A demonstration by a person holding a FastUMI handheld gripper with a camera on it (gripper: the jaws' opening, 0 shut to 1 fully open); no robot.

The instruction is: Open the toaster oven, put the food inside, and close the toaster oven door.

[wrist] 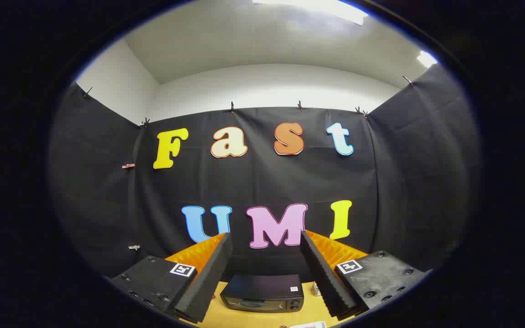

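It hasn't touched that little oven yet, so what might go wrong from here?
The gripper is open and held high, with the toaster oven well beyond and below its fingers. It may come down off line and miss the door. A small object stands right beside the oven and could get knocked on the way in.

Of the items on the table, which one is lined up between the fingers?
The dark toaster oven, door shut, centred beyond the open hand-held gripper. The small shiny object beside it sits off by the right finger.

Bright ceiling lights [310, 7] overhead; fisheye-bent edges.
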